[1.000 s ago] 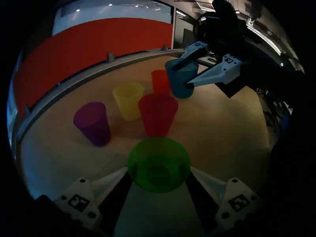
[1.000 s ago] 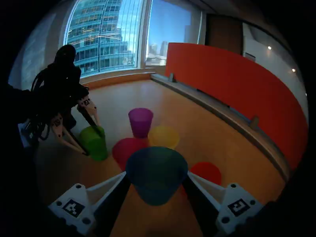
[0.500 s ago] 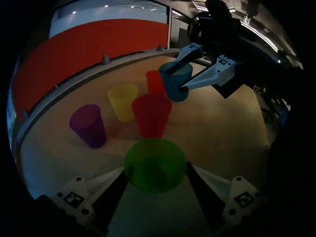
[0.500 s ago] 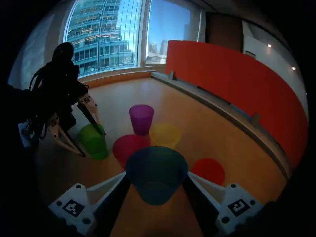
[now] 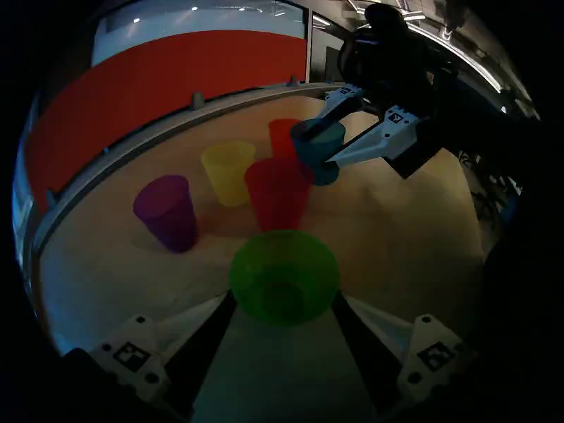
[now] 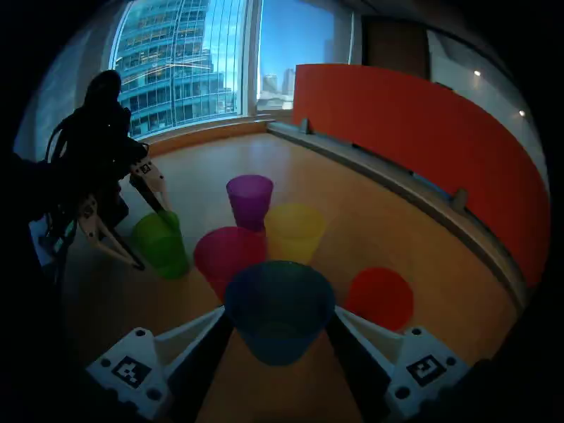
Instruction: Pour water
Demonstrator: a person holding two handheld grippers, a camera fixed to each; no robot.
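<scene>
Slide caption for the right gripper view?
Right gripper clamps a blue cup; on the table stand a purple cup, a yellow cup and two red cups; left gripper holds a green cup.

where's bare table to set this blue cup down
Bare table lies between the yellow cup and the grey rail, and beyond the purple cup toward the window. Crowded: around the crimson cup, between the blue cup and green cup.
</scene>
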